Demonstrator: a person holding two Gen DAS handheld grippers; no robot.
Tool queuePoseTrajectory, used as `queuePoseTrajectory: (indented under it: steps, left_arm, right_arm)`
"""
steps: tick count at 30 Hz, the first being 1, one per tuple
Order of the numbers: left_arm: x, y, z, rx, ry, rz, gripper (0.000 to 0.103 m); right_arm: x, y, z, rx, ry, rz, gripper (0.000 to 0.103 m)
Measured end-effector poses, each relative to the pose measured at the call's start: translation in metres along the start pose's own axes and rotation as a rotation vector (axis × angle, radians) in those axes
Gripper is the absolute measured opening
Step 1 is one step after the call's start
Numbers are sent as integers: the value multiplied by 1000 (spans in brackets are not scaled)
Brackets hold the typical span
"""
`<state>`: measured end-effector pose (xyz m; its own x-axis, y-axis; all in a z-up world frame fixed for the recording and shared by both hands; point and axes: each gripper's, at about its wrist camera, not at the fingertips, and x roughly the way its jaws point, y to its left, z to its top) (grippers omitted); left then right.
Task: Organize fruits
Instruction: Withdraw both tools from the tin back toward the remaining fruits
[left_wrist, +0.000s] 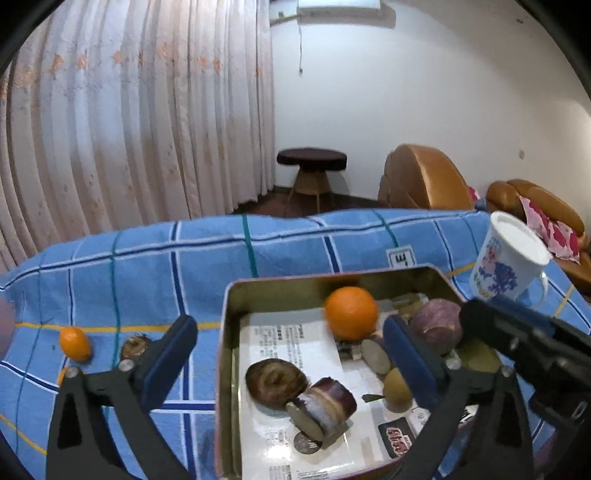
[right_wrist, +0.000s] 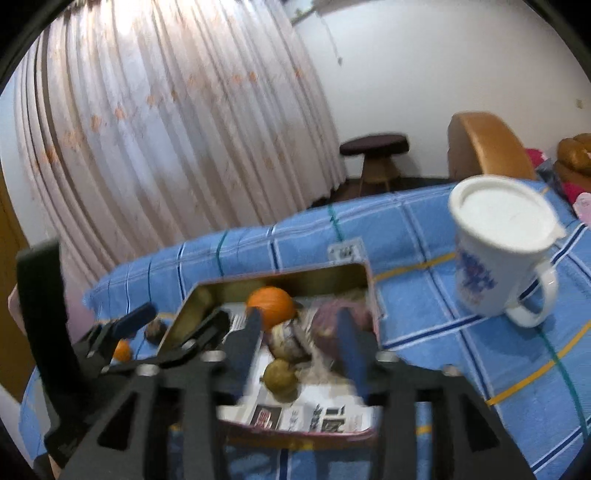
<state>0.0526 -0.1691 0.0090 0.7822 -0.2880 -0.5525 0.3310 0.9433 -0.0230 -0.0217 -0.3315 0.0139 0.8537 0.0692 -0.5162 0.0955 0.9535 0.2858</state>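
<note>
A gold metal tin (left_wrist: 229, 332) lined with printed paper holds an orange (left_wrist: 351, 313), a purple round fruit (left_wrist: 436, 326), a small yellow-green fruit (left_wrist: 397, 387) and brown-purple pieces (left_wrist: 277, 382). A small orange (left_wrist: 75, 343) and a brown nut-like fruit (left_wrist: 133, 346) lie on the blue checked cloth left of the tin. My left gripper (left_wrist: 291, 365) is open and empty, straddling the tin's left wall. My right gripper (right_wrist: 299, 345) is open and empty above the tin (right_wrist: 373, 295), over the orange (right_wrist: 273, 302) and purple fruit (right_wrist: 325, 325).
A white lidded mug with blue print (left_wrist: 509, 258) stands on the cloth (left_wrist: 147, 266) right of the tin; it also shows in the right wrist view (right_wrist: 498, 251). Behind the table are a curtain, a dark stool (left_wrist: 312, 162) and brown armchairs (left_wrist: 424, 177).
</note>
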Motion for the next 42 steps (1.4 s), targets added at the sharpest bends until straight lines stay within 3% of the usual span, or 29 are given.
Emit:
queuePoseTrajectory:
  steps: [1, 5, 9, 14, 20, 29, 42]
  left_arm:
    - [-3, 1, 0, -1, -4, 8, 103]
    - [-13, 9, -2, -13, -16, 43, 103]
    - [-25, 22, -6, -33, -38, 66, 103]
    - [-36, 37, -18, 0, -65, 147, 103]
    - [-45, 69, -33, -24, -57, 207, 103]
    - [-57, 101, -44, -47, -50, 235, 103]
    - [-64, 139, -52, -90, -35, 240, 103]
  right_arm:
    - [-4, -2, 1, 11, -29, -12, 78]
    - [-14, -3, 1, 16, -120, -50, 79]
    - [-9, 5, -4, -26, -148, -106, 79]
    - [-11, 24, -11, -126, -224, -120, 79]
    - [-10, 37, -18, -209, -250, -140, 79]
    - [-18, 51, -27, -207, -285, -185, 79]
    - [-12, 104, -46, -183, -235, -110, 79]
